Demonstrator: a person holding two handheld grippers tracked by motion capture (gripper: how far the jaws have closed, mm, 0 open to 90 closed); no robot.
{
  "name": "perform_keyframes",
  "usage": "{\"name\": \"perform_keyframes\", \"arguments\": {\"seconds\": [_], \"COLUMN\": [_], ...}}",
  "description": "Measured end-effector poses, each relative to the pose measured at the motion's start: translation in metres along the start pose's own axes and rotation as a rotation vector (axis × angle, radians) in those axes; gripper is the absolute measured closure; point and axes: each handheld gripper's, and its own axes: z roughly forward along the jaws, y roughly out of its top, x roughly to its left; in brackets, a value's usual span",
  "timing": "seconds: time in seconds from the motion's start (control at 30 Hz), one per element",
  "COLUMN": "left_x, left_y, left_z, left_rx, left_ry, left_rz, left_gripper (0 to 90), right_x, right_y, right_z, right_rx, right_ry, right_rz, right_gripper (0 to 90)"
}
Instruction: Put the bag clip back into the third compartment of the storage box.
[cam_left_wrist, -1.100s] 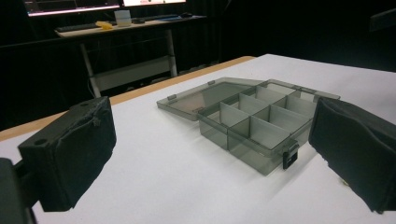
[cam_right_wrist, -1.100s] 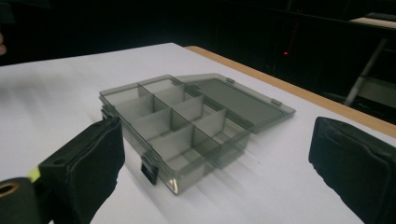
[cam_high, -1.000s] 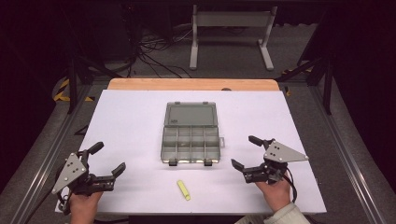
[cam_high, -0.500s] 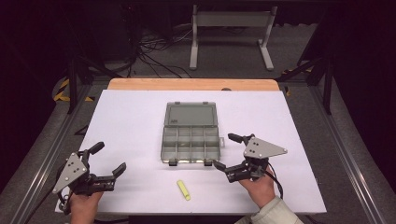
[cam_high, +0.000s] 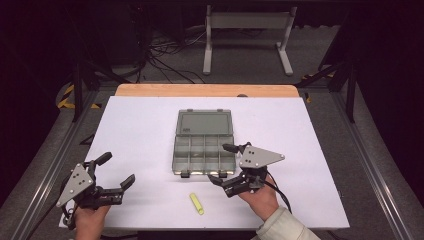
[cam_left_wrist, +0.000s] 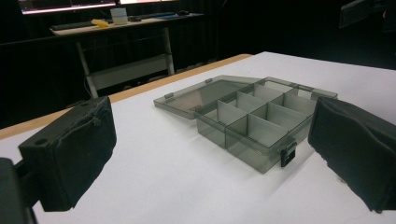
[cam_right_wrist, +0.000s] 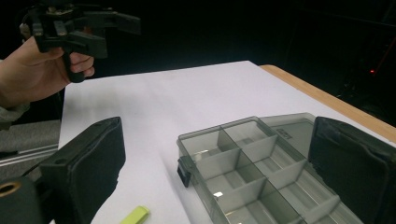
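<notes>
Right gripper (cam_high: 226, 165), jaws wide and empty, at the open box's (cam_high: 204, 144) front right corner. Left gripper (cam_high: 112, 169), jaws wide, empty, over bare worktop (cam_high: 145, 130). Yellow marker (cam_high: 196, 203) lies apart.

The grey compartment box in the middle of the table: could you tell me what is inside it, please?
The compartment box lies open, lid flat behind it. Every visible compartment looks empty. The right gripper covers its front right corner.

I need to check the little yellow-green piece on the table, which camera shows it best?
The high view: the yellow-green piece lies whole on the white table, in front of the open organizer box, apart from it. The right gripper view catches just one end at its bottom edge, near the box's latch corner.
</notes>
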Motion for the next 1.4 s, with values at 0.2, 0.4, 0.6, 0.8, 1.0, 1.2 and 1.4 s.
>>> {"name": "perform_keyframes", "arguments": {"seconds": [0.2,0.4,0.6,0.8,1.0,1.2,1.4], "left_x": [0.000,0.001,0.000,0.000,0.000,0.000,0.000], "left_y": [0.000,0.000,0.000,0.000,0.000,0.000,0.000], "left_z": [0.000,0.000,0.000,0.000,0.000,0.000,0.001], "left_rx": [0.004,0.004,0.008,0.005,0.008,0.008,0.010], "left_ry": [0.000,0.000,0.001,0.003,0.000,0.000,-0.002], "left_rz": [0.003,0.002,0.004,0.003,0.002,0.003,0.005], "left_gripper": [1.8,1.8,1.8,1.8,1.9,2.0,2.1], "right_x": [0.007,0.013,0.017,0.027,0.036,0.043,0.050], "right_y": [0.006,0.013,0.018,0.018,0.013,0.005,-0.004], "right_z": [0.011,0.014,0.016,0.024,0.033,0.042,0.052], "right_rx": [0.015,0.070,0.136,0.232,0.308,0.392,0.469], "right_ry": [0.028,0.050,0.136,0.204,0.246,0.282,0.308], "right_rz": [-0.010,-0.041,-0.049,-0.095,-0.104,-0.113,-0.118], "right_gripper": [3.6,22.9,66.4,90.0,90.0,90.0,90.0]}}
